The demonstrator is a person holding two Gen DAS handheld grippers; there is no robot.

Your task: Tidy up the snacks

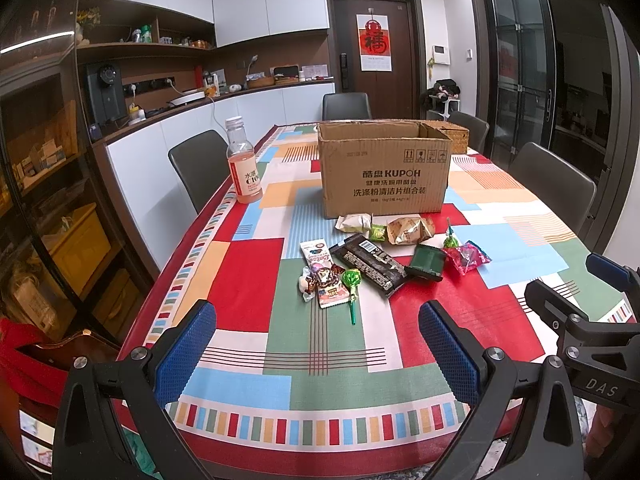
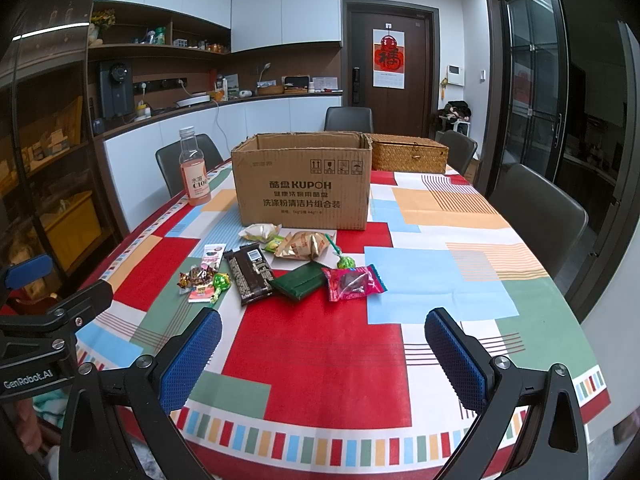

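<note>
Several wrapped snacks lie in a loose pile on the patterned tablecloth in front of an open cardboard box [image 1: 384, 172] [image 2: 302, 184]: a long dark bar [image 1: 370, 264] [image 2: 250, 272], a green packet [image 1: 426, 262] [image 2: 302, 282], a pink packet [image 1: 468, 258] [image 2: 354, 282], a tan bag [image 1: 408, 230] [image 2: 304, 246], a green lollipop [image 1: 351, 282] [image 2: 220, 282]. My left gripper [image 1: 318, 344] is open and empty above the table's near edge. My right gripper [image 2: 324, 346] is open and empty, short of the pile.
A pink drink bottle [image 1: 244, 164] [image 2: 195, 168] stands left of the box. A wicker basket [image 2: 410, 154] sits behind the box on the right. Dark chairs [image 2: 540, 208] surround the table [image 1: 256, 392]. The other gripper shows at each view's side edge.
</note>
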